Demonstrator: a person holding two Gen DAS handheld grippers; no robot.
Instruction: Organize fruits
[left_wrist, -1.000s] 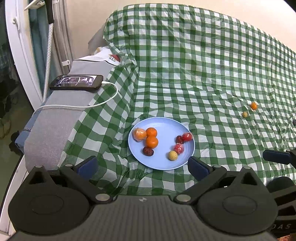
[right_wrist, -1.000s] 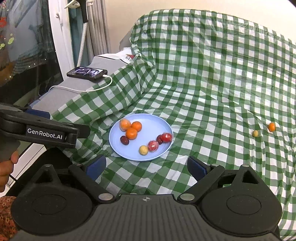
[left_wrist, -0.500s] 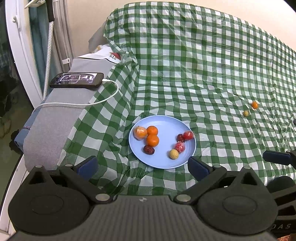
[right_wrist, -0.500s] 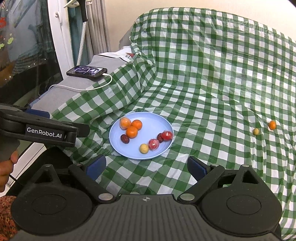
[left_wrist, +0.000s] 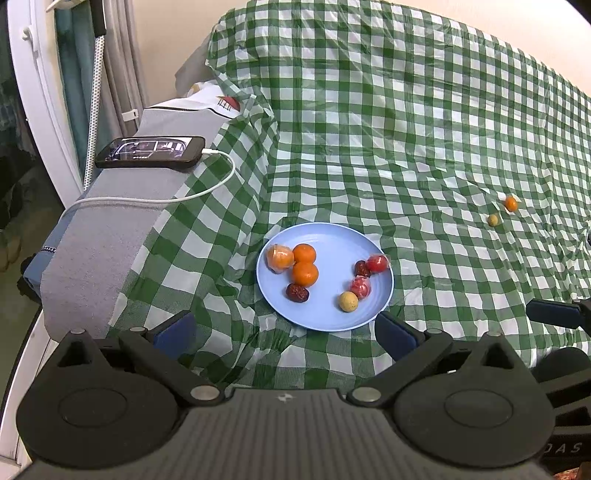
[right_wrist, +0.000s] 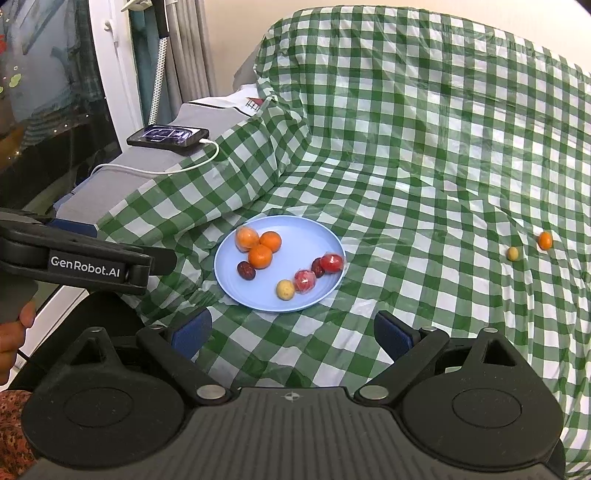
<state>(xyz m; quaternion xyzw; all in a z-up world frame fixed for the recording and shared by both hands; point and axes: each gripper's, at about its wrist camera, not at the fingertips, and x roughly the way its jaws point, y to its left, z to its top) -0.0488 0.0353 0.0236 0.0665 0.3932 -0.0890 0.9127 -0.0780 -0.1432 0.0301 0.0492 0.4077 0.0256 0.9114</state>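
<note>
Both grippers, left gripper (left_wrist: 284, 328) and right gripper (right_wrist: 291, 326), sit wide and empty, and over the last second they've only drifted slightly, so no pick has started. The plate (right_wrist: 295, 230), mid-frame, holds eight fruits; two strays (right_wrist: 512, 253) lie at right, well apart. Readable: "GenRobot.AI" on the left gripper's side, at left in the right view.

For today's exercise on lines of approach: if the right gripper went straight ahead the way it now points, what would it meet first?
Most likely the checked cloth just short of the blue plate; the open right gripper holds nothing, though depth is uncertain.
</note>
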